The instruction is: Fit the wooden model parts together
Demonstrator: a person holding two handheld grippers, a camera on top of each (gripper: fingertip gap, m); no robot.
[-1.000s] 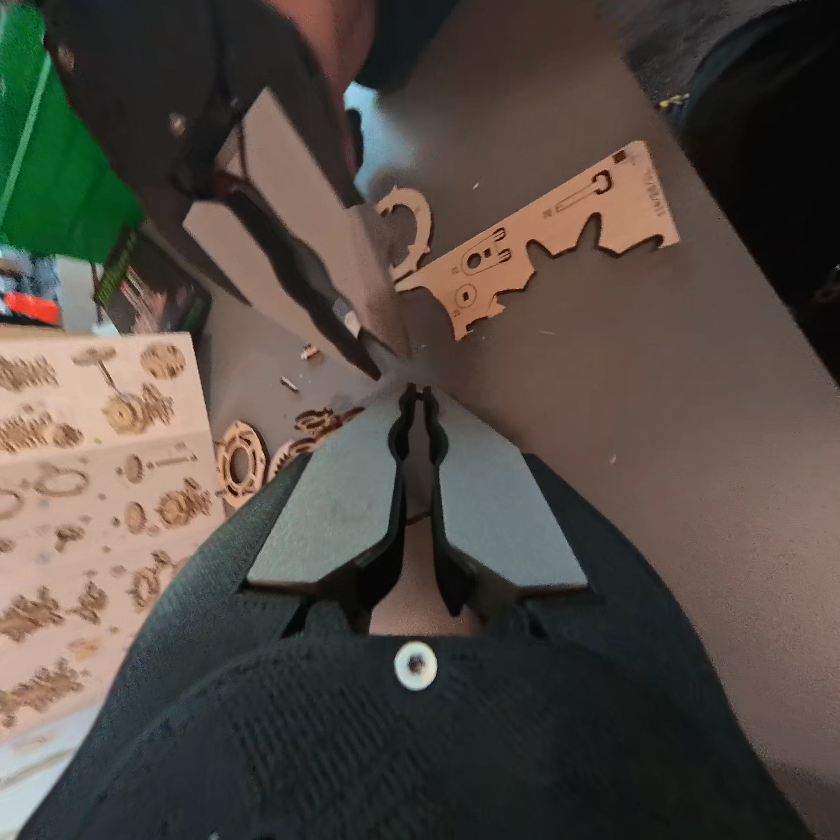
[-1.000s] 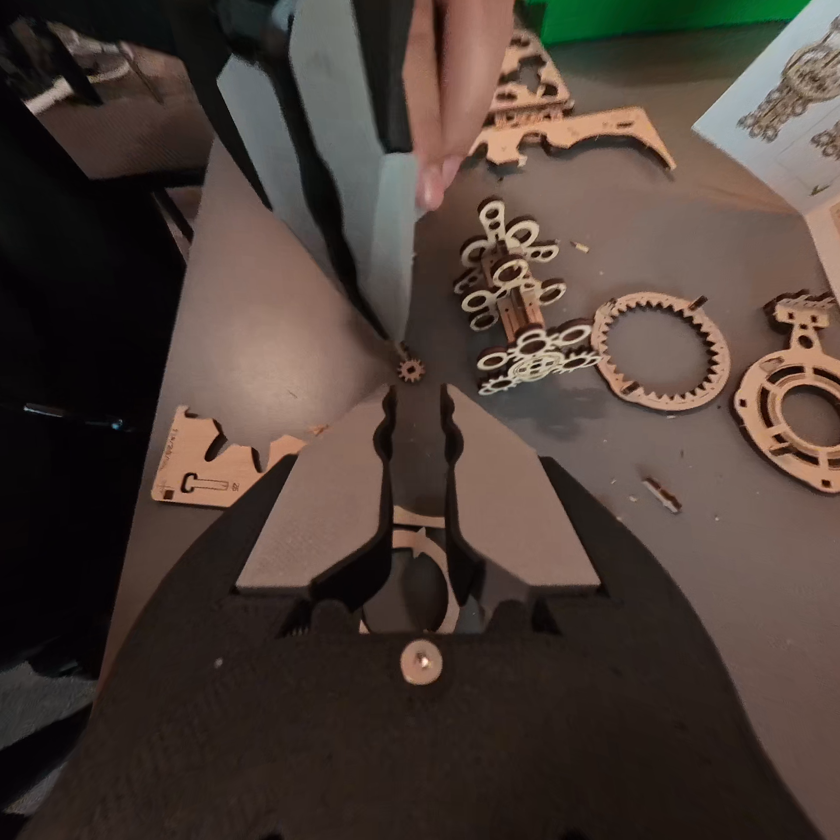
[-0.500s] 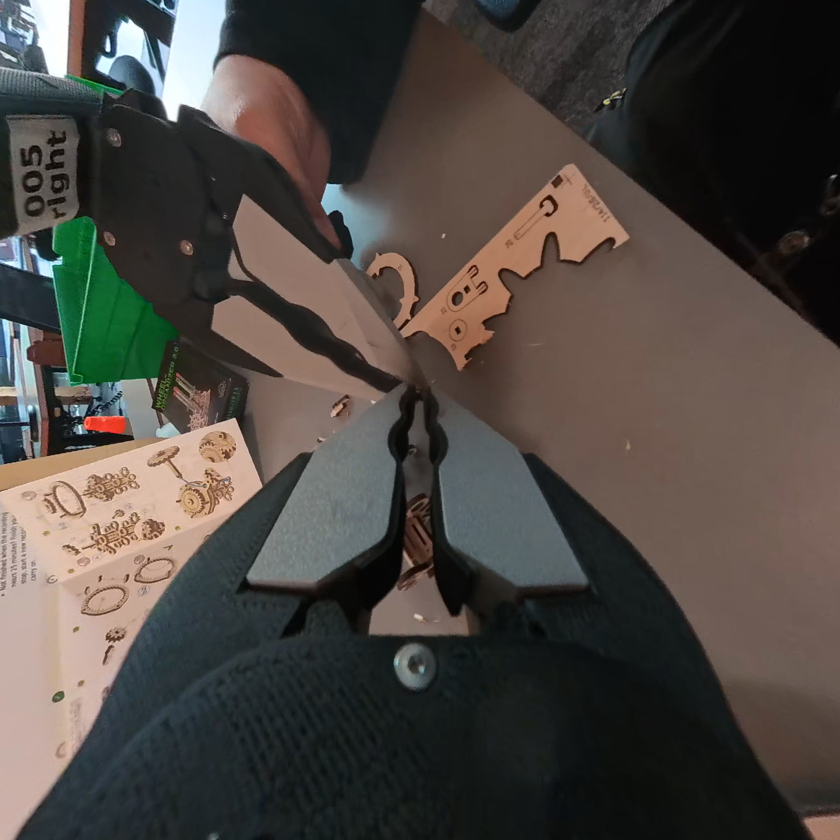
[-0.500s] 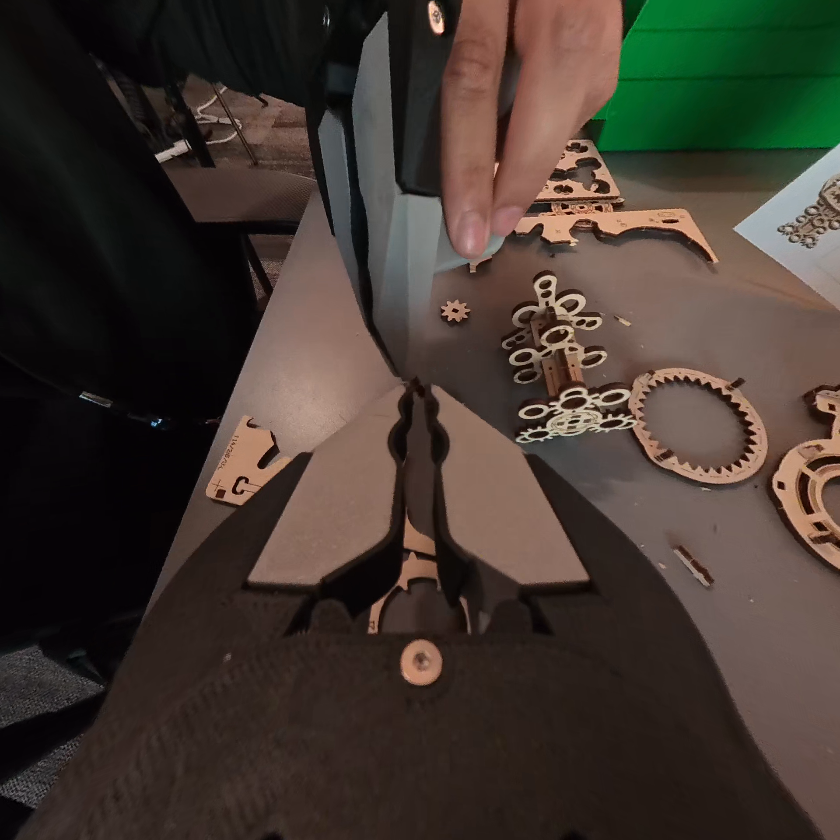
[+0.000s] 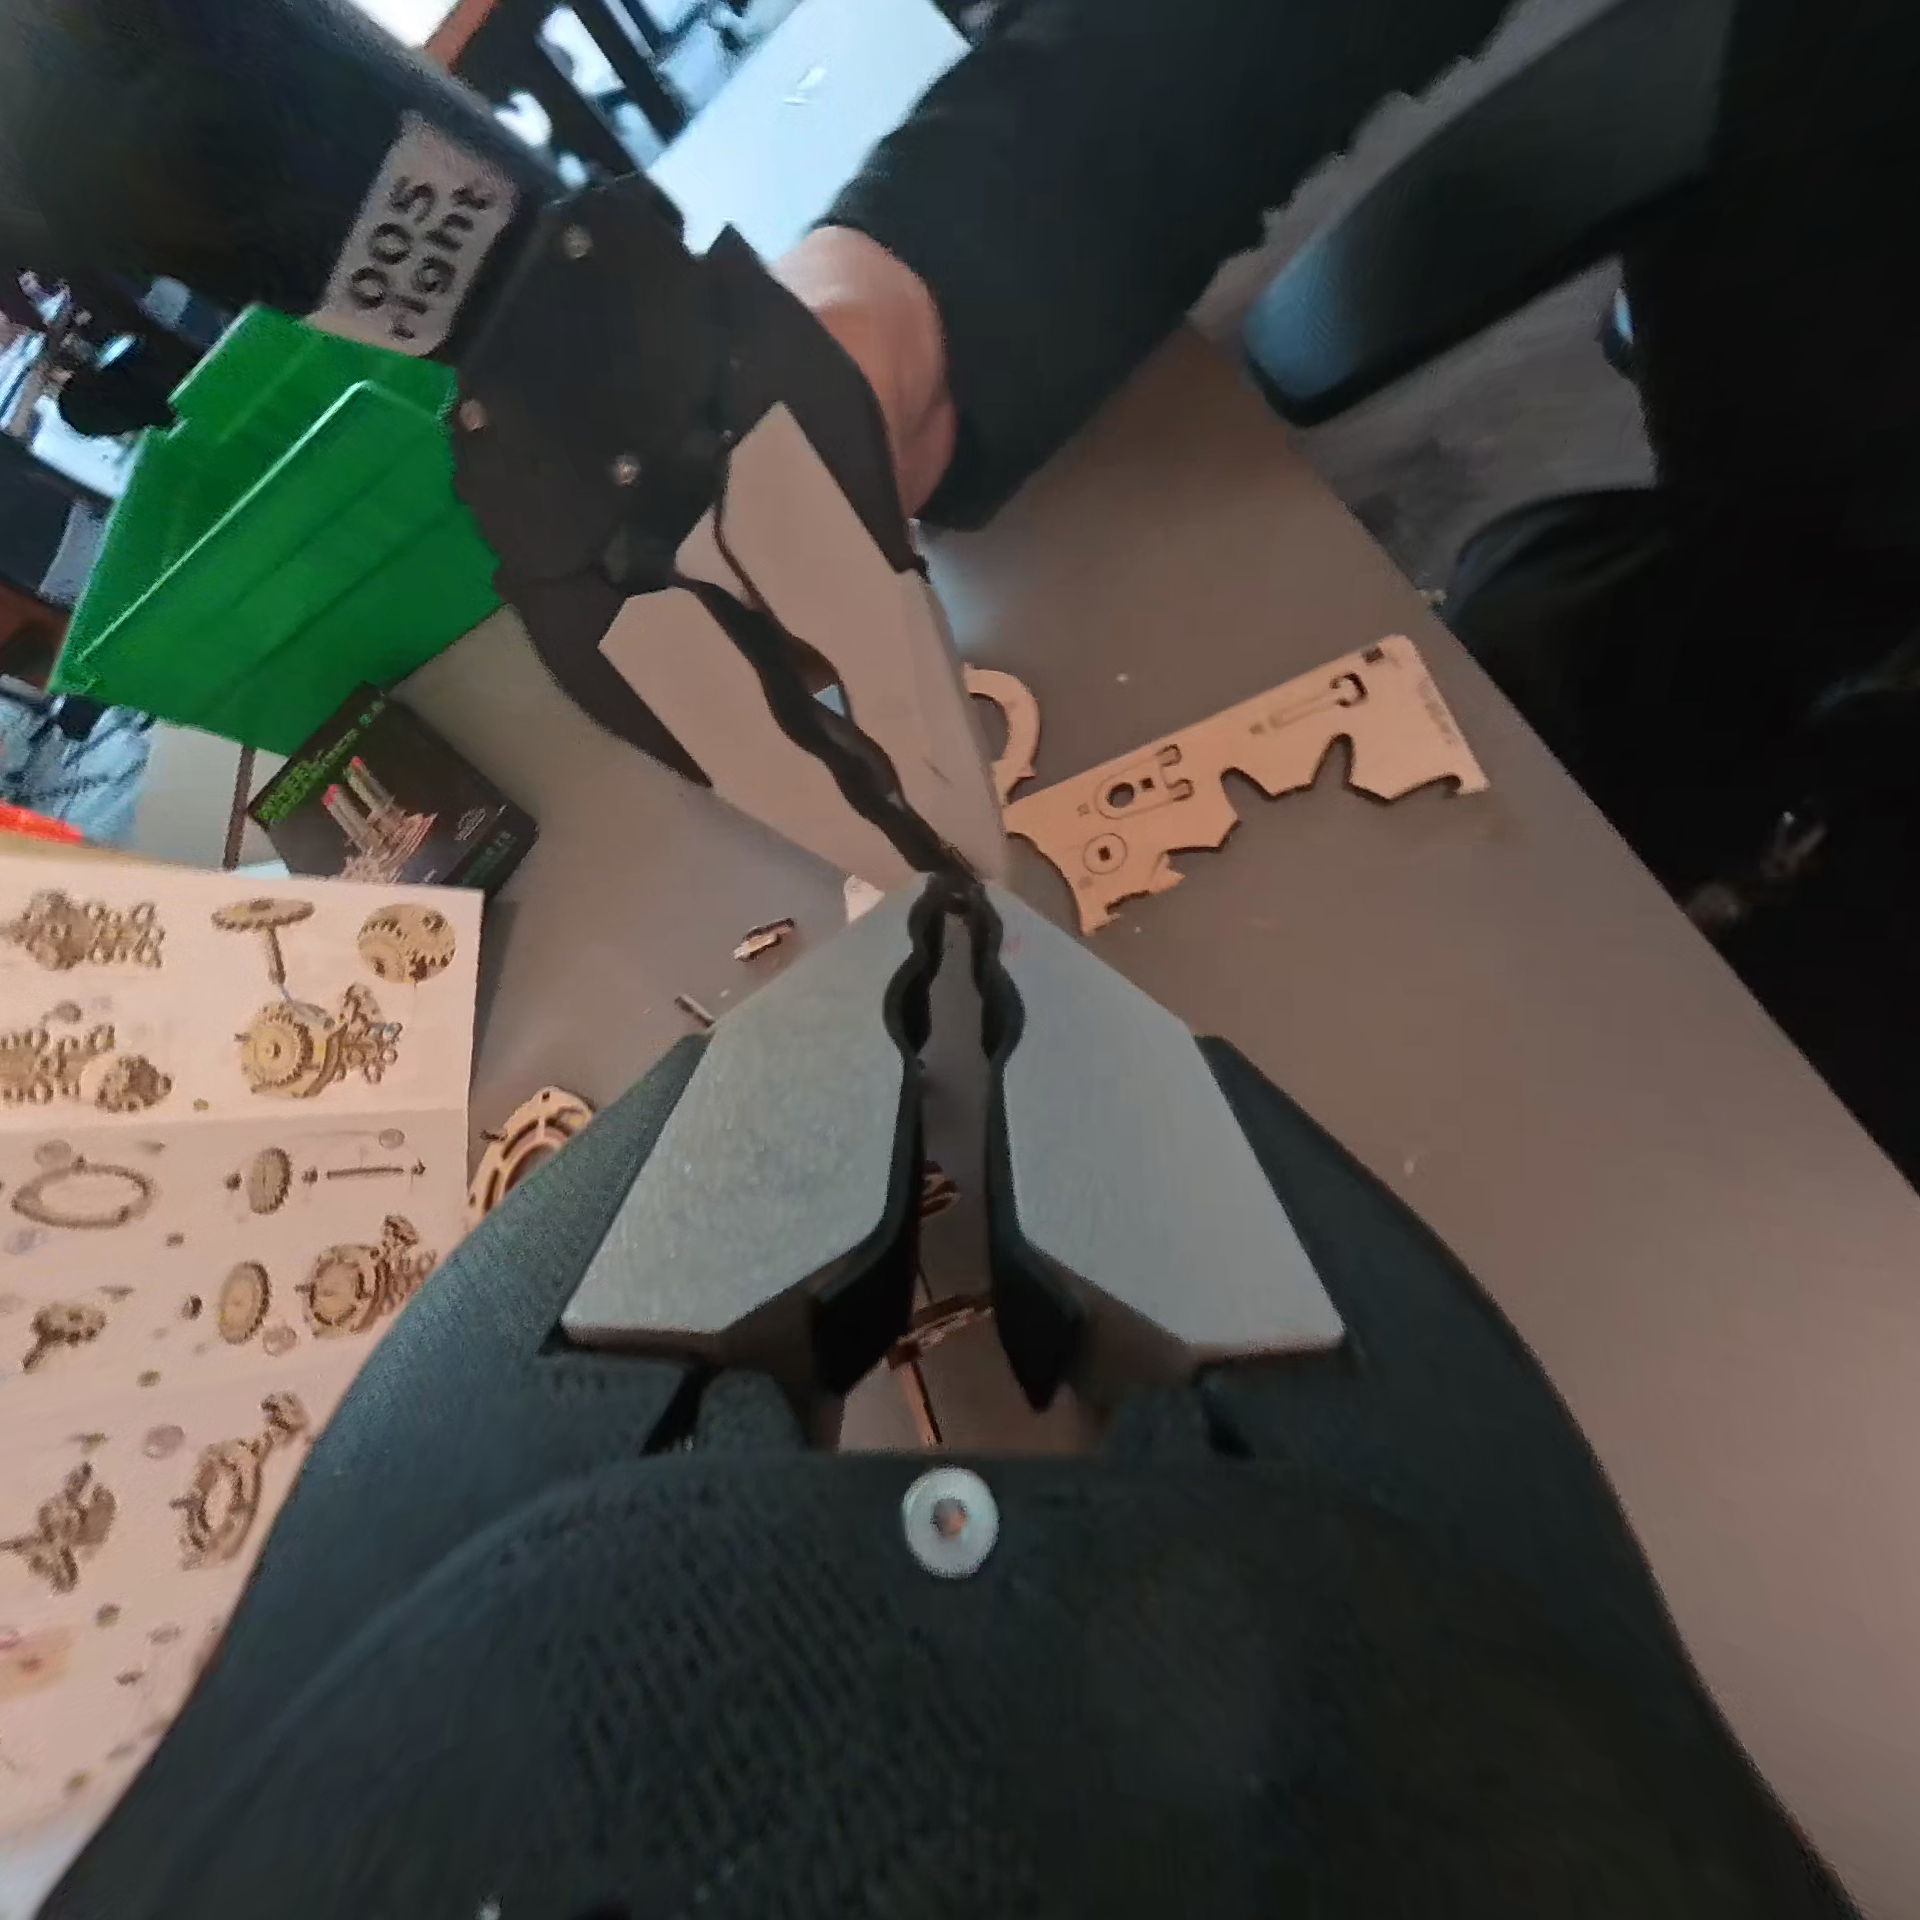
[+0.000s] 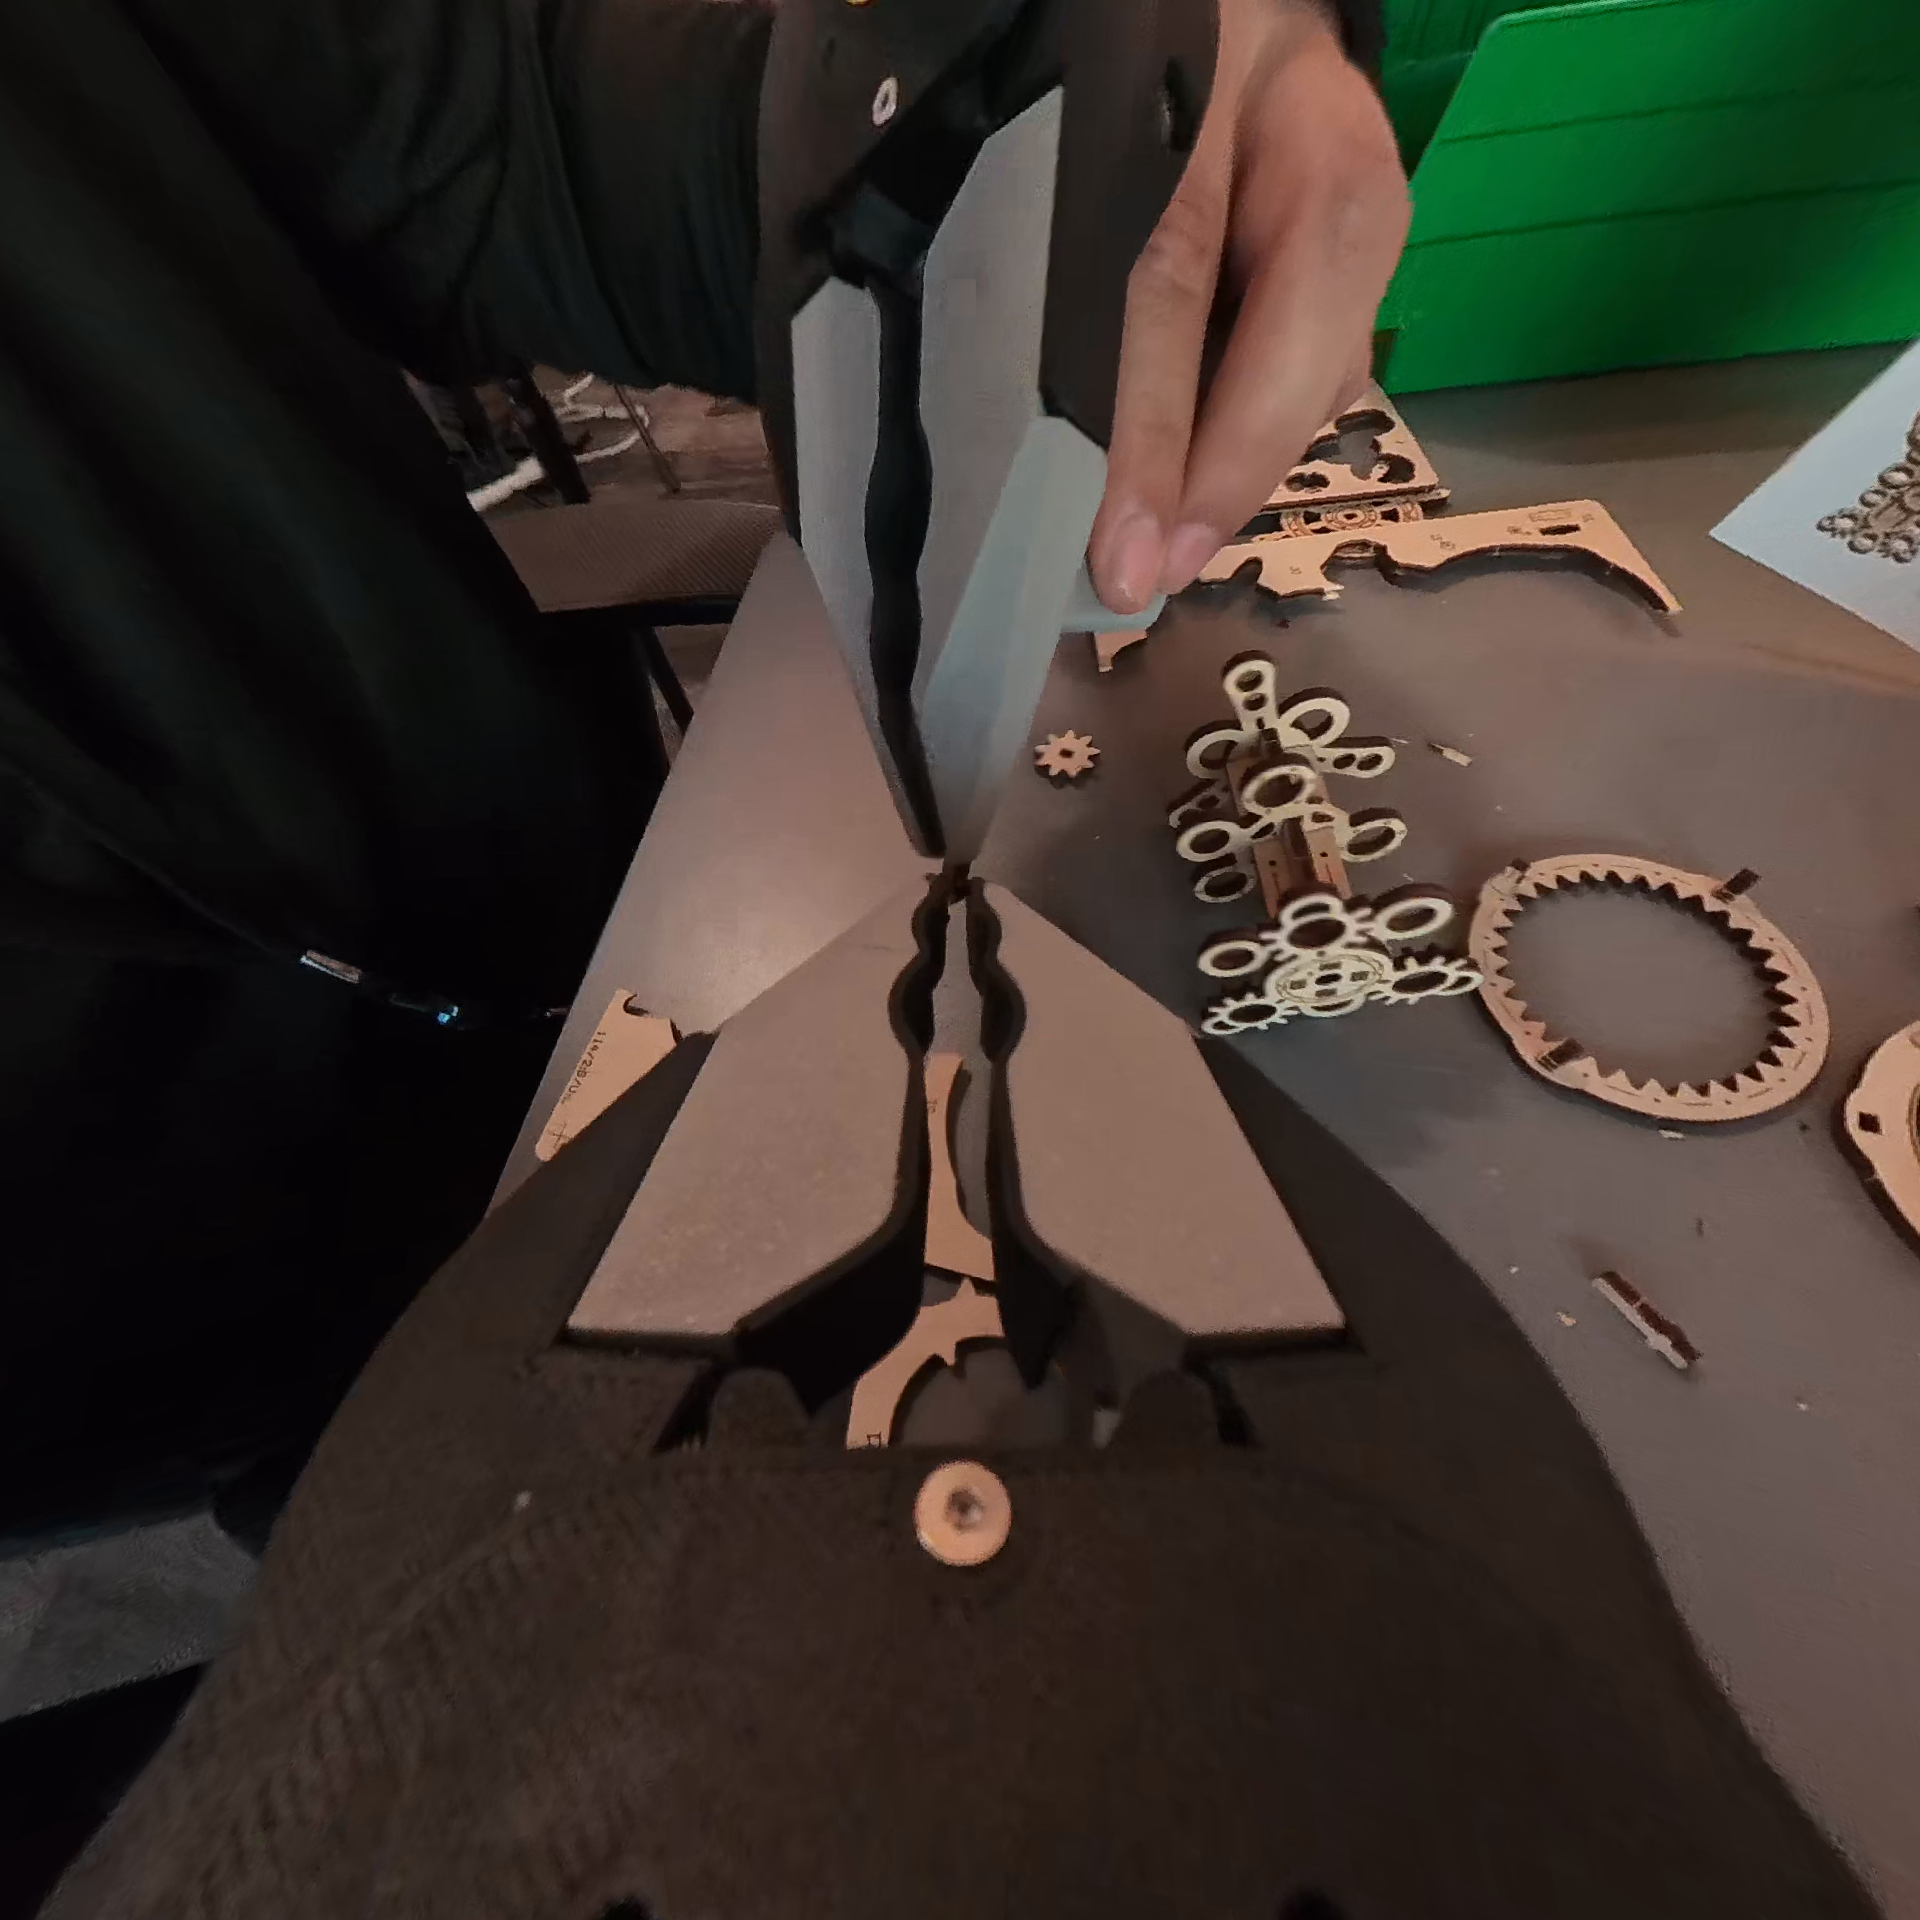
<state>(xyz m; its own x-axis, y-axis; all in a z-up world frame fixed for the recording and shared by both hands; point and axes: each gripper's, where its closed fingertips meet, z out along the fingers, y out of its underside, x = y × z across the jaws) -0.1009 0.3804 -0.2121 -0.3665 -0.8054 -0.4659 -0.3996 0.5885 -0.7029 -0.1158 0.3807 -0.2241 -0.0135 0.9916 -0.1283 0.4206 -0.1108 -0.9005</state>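
My left gripper [image 5: 951, 904] and right gripper [image 6: 951, 894] are both shut, and their tips meet point to point just above the grey table [image 5: 1455, 1143]. I cannot tell whether a tiny part is pinched between the tips. The right gripper [image 5: 935, 862] shows in the left wrist view coming down from the upper left. The left gripper [image 6: 940, 847] shows in the right wrist view coming down from above. A small wooden gear [image 6: 1067, 756] lies loose on the table just behind the tips. A built-up wooden assembly of ring clusters [image 6: 1299, 862] lies to its right.
A toothed wooden ring [image 6: 1652, 997], a round frame part [image 6: 1886, 1132] and a small pin [image 6: 1647, 1335] lie to the right. Cut-out sheet scraps [image 5: 1247, 790] [image 6: 1434, 551] lie around. An instruction sheet [image 5: 208, 1091], a dark box [image 5: 395, 821] and a green bin [image 5: 281, 561] stand to the left.
The right gripper has shut. The small gear that was at the two tips now lies on the table apart from them. Both grippers have lifted with tips together.
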